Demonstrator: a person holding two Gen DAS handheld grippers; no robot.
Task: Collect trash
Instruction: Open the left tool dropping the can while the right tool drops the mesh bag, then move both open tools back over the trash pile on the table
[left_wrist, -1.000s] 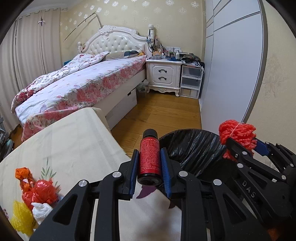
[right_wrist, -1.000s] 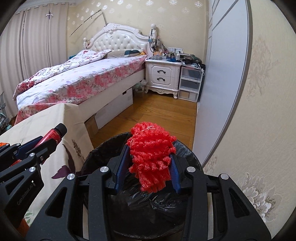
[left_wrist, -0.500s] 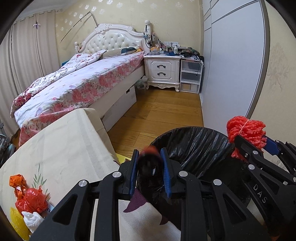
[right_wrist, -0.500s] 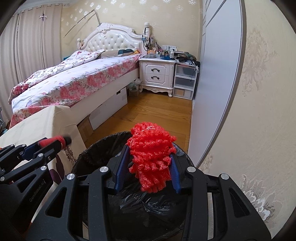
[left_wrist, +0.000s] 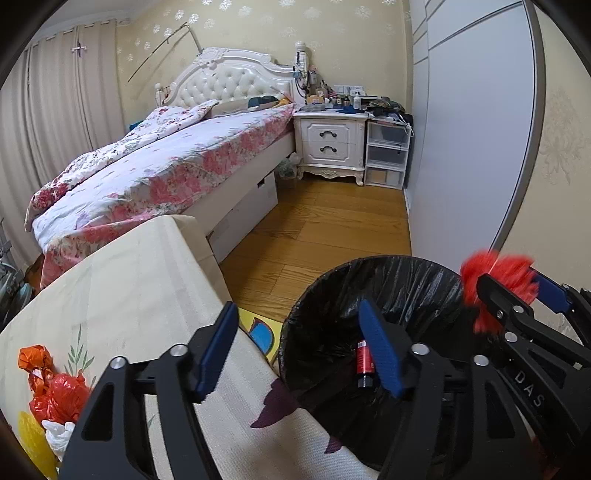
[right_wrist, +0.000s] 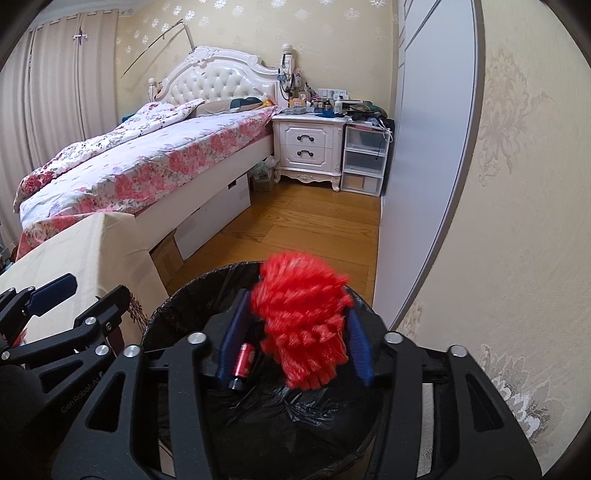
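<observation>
The left tool hangs with its blue-padded fingers spread wide and nothing between them, above the near edge of the bench and the left rim of the trash bin. The red bottle lies inside the bin on the black liner, black cap toward the near side, partly hidden behind the left tool's right finger. In the right wrist view the same bottle shows just beside the right tool's left finger, down in the bin.

The right tool is over the bin with its fingers parted around the red mesh netting. The netting is blurred, and whether the pads are touching it cannot be told; it sits between them above the liner.

On the bench, at its near left corner, lies a heap of crumpled plastic bags in orange, red, yellow and white, well apart from both tools. The bench wears a cream cloth with a leaf print. Between bench and bin a yellow and blue mat shows on the wooden floor.

Farther off stand the bed with a floral cover on the left, a white nightstand with a cluttered top, clear plastic drawers to its right, and a grey wardrobe door along the right wall.
</observation>
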